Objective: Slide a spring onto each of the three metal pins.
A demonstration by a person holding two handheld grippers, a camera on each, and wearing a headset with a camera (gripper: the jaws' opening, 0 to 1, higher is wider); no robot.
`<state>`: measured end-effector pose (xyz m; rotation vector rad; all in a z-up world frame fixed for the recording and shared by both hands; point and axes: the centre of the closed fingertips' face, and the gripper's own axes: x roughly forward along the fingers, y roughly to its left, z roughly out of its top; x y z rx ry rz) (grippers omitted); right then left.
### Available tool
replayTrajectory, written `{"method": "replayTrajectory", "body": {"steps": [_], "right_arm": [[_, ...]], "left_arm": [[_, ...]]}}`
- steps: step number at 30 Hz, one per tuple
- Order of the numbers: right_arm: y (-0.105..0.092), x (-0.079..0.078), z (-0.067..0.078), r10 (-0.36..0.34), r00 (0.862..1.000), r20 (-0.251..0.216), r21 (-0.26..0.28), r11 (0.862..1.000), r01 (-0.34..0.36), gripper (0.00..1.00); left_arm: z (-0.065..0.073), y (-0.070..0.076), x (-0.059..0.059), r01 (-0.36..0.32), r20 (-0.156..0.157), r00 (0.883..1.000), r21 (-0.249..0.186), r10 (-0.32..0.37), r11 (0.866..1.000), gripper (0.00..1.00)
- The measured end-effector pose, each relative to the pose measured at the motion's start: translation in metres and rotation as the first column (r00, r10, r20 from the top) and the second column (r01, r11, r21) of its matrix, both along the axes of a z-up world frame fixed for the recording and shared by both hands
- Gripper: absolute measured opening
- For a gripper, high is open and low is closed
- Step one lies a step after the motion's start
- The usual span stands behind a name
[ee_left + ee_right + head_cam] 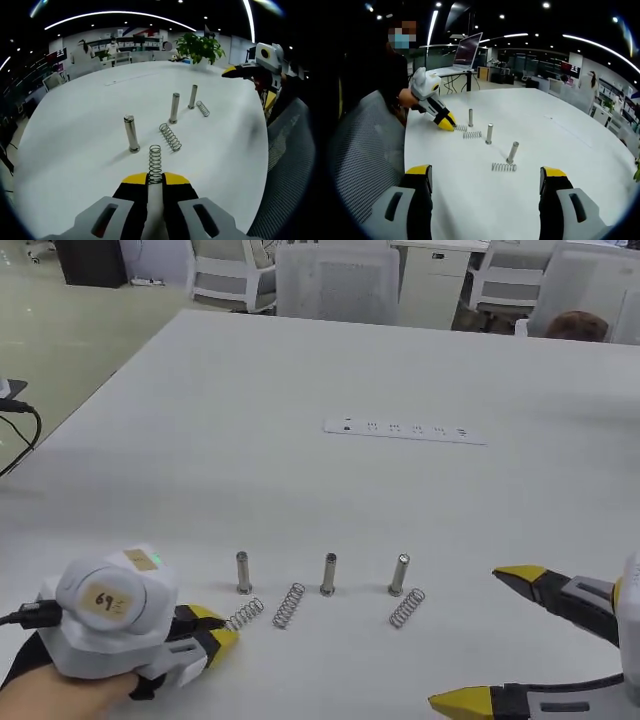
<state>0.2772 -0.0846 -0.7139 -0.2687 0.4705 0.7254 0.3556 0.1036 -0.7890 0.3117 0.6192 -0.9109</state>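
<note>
Nearest, low at the left of the head view, is the left gripper point(220, 632), a grey-and-white tool with yellow-tipped black jaws, held in a hand point(55, 692). Its jaws are drawn together on the near end of the left spring point(245, 613), a thin bare-wire coil lying flat. The left gripper view shows that end pinched between the yellow tips.

Everything rests on a broad white table point(420, 500), with pale office chairs point(335, 285) beyond its far edge. At the near right is the right gripper point(495, 638), of the same make. It is released, with its two jaws spread wide and apart from every pin and spring.

A long flat white power strip point(405, 430) lies on the table, well beyond the pins.

Three short polished metal pins stand upright in a left-to-right row: the left pin point(243, 571), the middle pin point(329, 573) and the right pin point(399, 574). None carries a spring yet.

The left spring slants from the clenched tips towards the base of the left pin. The middle spring point(289, 604) lies flat on the near side of the row, between the left and middle pins, with its far end close to the middle pin's base. The right spring point(407, 607) lies flat just near of the right pin. Whether it touches that pin's base cannot be told.
</note>
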Motion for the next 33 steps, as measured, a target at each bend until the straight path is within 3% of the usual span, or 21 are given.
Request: {"method": "replayTrajectory", "body": {"steps": [10, 21, 33], "right_arm": [[0.003, 0.0, 0.007, 0.009, 1.0, 0.015, -0.004, 1.0, -0.009, 0.88], [0.01, -0.001, 0.013, 0.044, 0.999, 0.026, -0.018, 0.999, -0.044, 0.84], [0.036, -0.006, 0.022, 0.138, 0.99, 0.039, -0.03, 0.99, -0.137, 0.76]], "left_arm": [[0.01, 0.002, -0.005, 0.029, 0.014, 0.999, -0.013, -0.029, 0.999, 0.03], [0.036, -0.003, -0.025, 0.12, 0.035, 0.992, -0.039, -0.118, 0.992, 0.03], [0.06, -0.019, -0.053, 0.28, 0.089, 0.957, -0.039, -0.276, 0.959, 0.03]]}}
